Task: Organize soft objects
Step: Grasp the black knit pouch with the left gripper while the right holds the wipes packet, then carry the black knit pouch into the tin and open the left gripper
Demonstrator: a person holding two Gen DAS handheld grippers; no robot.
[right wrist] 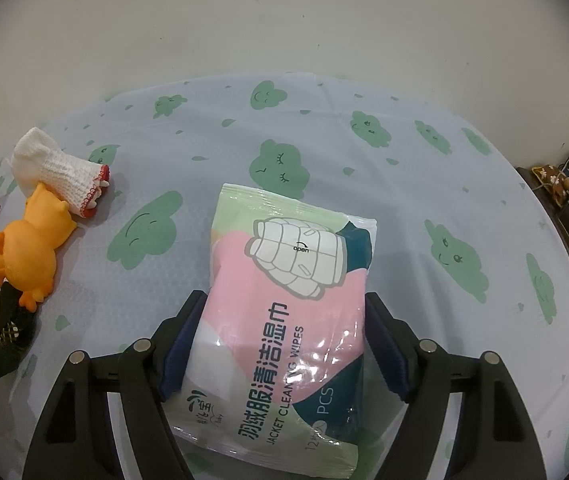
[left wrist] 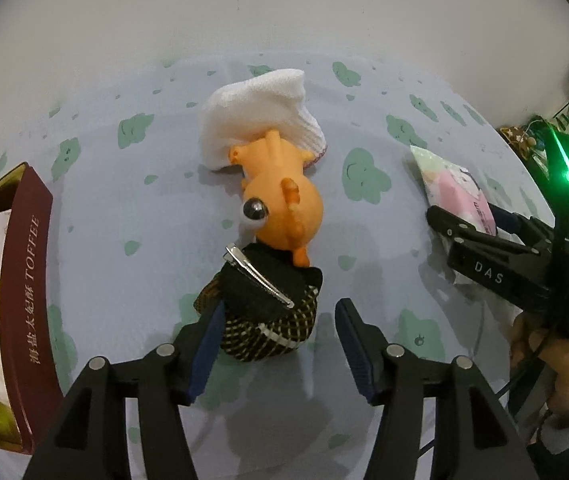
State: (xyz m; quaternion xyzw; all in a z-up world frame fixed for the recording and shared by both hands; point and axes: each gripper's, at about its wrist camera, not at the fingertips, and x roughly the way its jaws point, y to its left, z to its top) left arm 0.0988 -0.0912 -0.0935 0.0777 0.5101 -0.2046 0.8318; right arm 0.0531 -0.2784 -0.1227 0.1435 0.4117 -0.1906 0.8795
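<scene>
Left gripper [left wrist: 276, 340] fingers are spread wide, straddling the dark checked hair bow [left wrist: 268, 316] with its metal clip [left wrist: 258, 276]; the left pad touches or is just beside the fabric, the right pad is apart from it. Not grasped yet.

Right gripper [right wrist: 280, 344]: the wipes pack [right wrist: 284, 320] sits between its fingers, and both blue pads look to be against the pack's sides. Whether it's squeezing or just bracketing, can't tell. The pack lies flat on the tablecloth [right wrist: 424, 184].

Progress, my read: partway.
- Toffee box [left wrist: 24, 300] at 9 o'clock in the left view already holds soft stuff: white, blue and pink fabric visible inside.
- Left out: bow, orange squishy toy [left wrist: 280, 200] at 12 o'clock from the bow and touching it, white knit sock [left wrist: 256, 116] beyond the toy and overlapped by it, plus the wipes pack at 3 o'clock.
- So four items to go, likely bow next for the left.

Readable text:
- Box side: "TOFFEE" with Chinese characters, roughly 海盐太妃酥.
- Pack: "JACKET CLEANING WIPES", 羽绒服清洁湿巾, "PCS", "open" on the flap sticker.
- Right gripper body: "DAS".
</scene>
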